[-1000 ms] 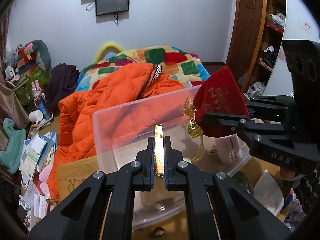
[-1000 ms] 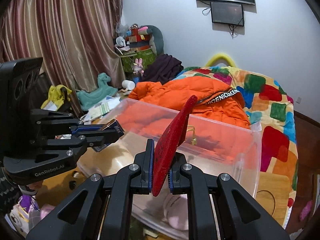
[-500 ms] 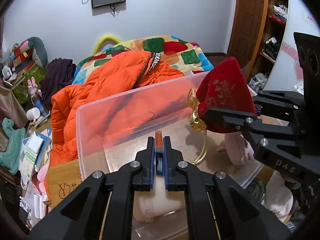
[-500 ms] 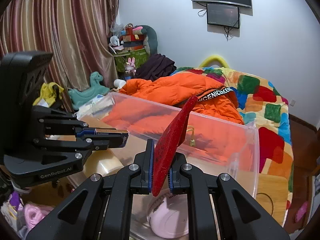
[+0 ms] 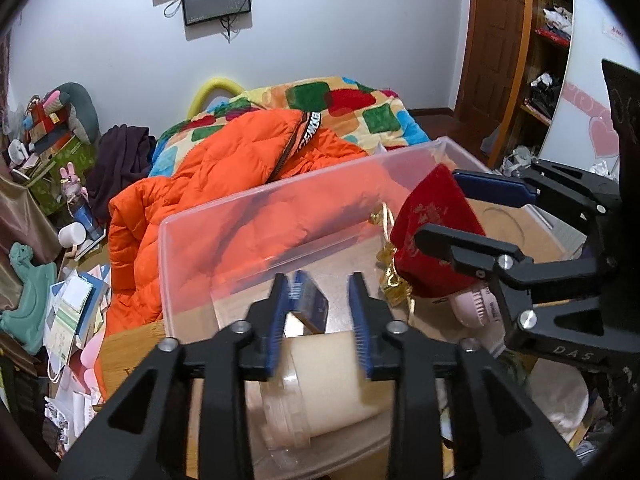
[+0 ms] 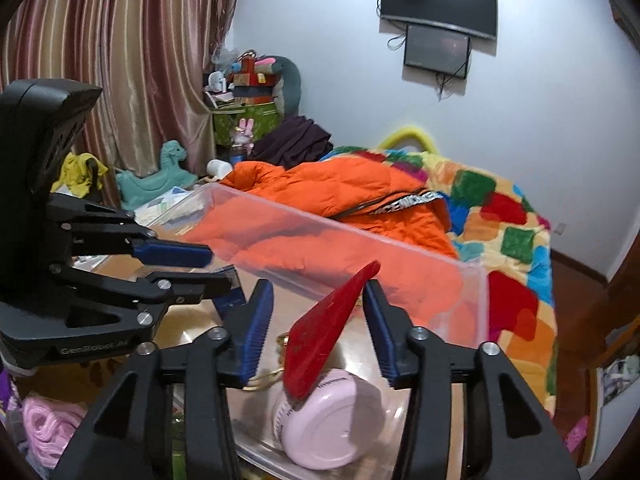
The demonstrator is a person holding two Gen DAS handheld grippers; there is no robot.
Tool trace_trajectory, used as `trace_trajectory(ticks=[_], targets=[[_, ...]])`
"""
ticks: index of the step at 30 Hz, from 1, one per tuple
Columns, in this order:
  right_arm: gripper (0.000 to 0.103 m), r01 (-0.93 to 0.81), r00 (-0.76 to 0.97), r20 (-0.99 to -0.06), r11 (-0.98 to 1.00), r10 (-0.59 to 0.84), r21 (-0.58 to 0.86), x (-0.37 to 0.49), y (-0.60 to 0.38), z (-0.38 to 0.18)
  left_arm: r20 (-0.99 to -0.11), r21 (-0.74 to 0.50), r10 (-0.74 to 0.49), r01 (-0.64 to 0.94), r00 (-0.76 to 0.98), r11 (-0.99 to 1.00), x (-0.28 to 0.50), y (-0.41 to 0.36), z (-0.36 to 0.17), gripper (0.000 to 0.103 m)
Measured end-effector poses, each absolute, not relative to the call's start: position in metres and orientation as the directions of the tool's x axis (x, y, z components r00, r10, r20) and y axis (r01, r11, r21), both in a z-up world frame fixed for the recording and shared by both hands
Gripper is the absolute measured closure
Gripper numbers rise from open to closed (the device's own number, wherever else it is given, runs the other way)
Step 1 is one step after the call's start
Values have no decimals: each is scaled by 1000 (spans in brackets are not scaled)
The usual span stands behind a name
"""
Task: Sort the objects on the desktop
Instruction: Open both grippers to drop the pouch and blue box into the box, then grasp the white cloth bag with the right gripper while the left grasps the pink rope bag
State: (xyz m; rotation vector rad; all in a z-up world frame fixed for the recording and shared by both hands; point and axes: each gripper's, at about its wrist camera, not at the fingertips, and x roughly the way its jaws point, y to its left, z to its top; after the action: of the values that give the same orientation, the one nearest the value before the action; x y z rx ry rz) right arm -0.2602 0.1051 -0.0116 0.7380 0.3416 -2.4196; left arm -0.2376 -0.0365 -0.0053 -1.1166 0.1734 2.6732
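Observation:
Both grippers hang over a clear plastic bin [image 5: 260, 196] [image 6: 320, 220]. My left gripper [image 5: 320, 312] [image 6: 218, 270] has its jaws opening. A small dark blue box [image 5: 310, 304] [image 6: 230, 294] sits loose and blurred between them, against the left pad. My right gripper [image 6: 318, 308] [image 5: 438, 208] is opening too. A flat red pouch [image 6: 320, 336] [image 5: 432, 240] with gold cord tilts in the gap, its top corner by the right pad, its lower end over a pink round device [image 6: 332, 420].
A beige roll [image 5: 332, 376] lies in the bin under my left gripper. An orange jacket [image 5: 224, 184] and patchwork blanket [image 6: 500, 208] cover the bed behind. Papers and toys [image 5: 68, 304] clutter the left; pink cord [image 6: 44, 424] lies outside the bin.
Both pairs of jaws have gone from shut to parted. The dark box and the red pouch, gripped before, now sit loose in the gaps. The hands have barely moved.

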Motion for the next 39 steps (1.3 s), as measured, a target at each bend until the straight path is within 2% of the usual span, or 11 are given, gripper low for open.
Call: trace_trajectory(ticks=[4,6,9,14,16,19,21,22,23,27,39], targets=[[32,555,-728,-548,-823,-412,-119,-251,109,-5,-681,28,183,-275,-709,-961,-228,-35,3,50],[22,525,-757,-526,-840,-388,-137,-246,113,0,-666,49,173,-273,-726,-961,-221,-33,8,48],[20,485,-793,-493,-861,-358,-155,-237,120,8,-655,61,168,-273,-737,-960,-213,-30,15,40],[19,451,-801,-495,-883,-337,-128,-227,135,18,-628,76,149,-251,-764,-965,-196,-33,25,27],[19,443,-794,-504,-892,-341,-95,-223,143,21,-616,73,139,-232,-775,-970,-186,-36,27,11],[19,423,-785,-520,-904,-337,-53,-214,155,23,-605,75,120,-206,-787,-976,-171,-41,26,9],[10,409,-786,-527,-911,-324,-50,-205,161,22,-608,74,108,-192,-786,-979,-160,-45,24,7],[2,395,-792,-526,-917,-310,-54,-199,163,22,-609,76,100,-184,-787,-980,-155,-45,23,6],[0,377,-803,-518,-924,-295,-59,-193,166,22,-611,81,89,-174,-786,-982,-149,-46,21,6],[0,350,-820,-500,-935,-279,-53,-169,177,19,-611,93,65,-153,-789,-984,-126,-49,16,5],[0,303,-788,-557,-953,-263,22,-122,194,-9,-652,28,75,-123,-755,-992,-72,-61,-17,5]])
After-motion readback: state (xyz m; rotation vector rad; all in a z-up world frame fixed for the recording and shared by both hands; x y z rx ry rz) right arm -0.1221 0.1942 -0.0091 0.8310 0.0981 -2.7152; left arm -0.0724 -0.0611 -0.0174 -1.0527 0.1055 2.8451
